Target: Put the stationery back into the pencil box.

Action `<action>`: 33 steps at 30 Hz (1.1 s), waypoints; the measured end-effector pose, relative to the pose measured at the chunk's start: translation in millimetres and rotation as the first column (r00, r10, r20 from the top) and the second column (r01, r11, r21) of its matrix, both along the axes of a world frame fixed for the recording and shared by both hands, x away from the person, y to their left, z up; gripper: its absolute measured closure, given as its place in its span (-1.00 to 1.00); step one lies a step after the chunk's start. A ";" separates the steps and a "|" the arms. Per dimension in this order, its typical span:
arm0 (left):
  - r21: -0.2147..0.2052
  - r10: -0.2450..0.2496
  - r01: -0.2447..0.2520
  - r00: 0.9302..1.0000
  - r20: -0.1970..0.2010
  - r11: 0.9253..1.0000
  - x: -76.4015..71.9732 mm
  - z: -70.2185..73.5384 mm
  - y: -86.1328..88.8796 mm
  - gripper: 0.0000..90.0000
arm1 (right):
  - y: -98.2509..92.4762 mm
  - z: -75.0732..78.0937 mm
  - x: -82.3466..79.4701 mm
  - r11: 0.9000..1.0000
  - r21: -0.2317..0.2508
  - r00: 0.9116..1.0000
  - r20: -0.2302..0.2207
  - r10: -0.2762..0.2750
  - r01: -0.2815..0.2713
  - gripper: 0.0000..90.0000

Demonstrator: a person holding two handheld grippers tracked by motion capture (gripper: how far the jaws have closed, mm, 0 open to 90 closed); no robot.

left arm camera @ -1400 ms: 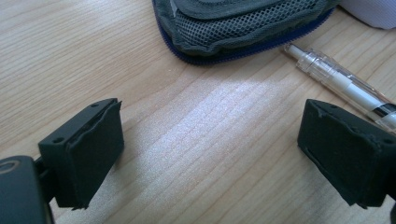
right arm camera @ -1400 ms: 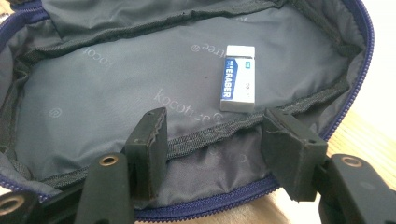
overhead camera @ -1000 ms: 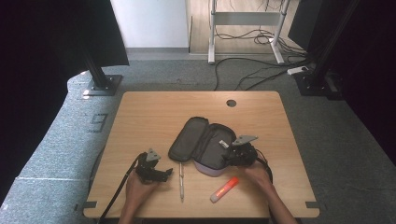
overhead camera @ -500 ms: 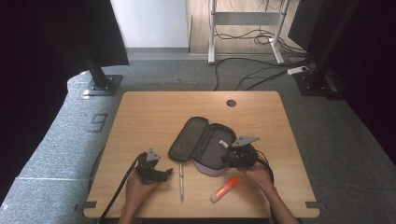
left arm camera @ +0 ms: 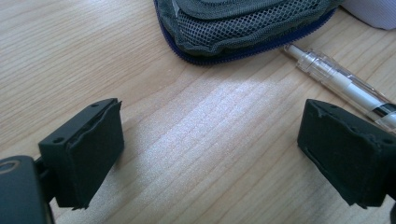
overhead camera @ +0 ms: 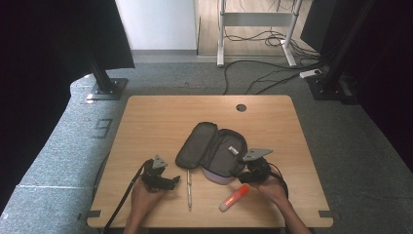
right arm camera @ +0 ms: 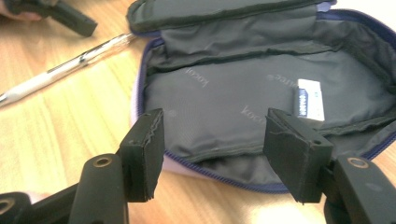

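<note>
Right gripper [overhead camera: 242,176] rose w/ fingers half-open, empty; pencil case [overhead camera: 213,152] lies diagonal, lid up-left.

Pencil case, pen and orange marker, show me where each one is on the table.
pencil case [overhead camera: 214,152], high view, on its open dark lining.
pen [overhead camera: 189,189], high view, middle of its barrel.
orange marker [overhead camera: 234,197], high view, middle of its orange body.
</note>
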State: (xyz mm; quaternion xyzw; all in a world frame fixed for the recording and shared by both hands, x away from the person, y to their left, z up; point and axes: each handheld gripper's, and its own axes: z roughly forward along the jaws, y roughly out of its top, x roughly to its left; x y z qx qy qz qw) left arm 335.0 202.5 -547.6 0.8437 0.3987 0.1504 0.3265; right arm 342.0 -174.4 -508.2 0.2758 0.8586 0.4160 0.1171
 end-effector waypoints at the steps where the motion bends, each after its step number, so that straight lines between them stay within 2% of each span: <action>1: 0.000 0.000 0.000 1.000 0.000 1.000 0.0 0.0 0.0 -0.85 | 0.1 0.2 -1.7 1.000 -0.002 1.000 -0.001 0.002 -0.002 -0.17; 19: -0.001 0.001 -0.001 1.000 0.000 1.000 0.0 0.0 -0.1 -0.85 | -0.8 -2.8 -41.5 0.997 0.018 0.997 -0.007 0.075 -0.075 -0.21; 33: 0.000 0.000 0.000 1.000 0.000 1.000 0.0 0.0 0.0 -0.85 | 7.0 -18.8 -63.9 0.986 0.006 0.985 -0.033 0.168 -0.168 -0.26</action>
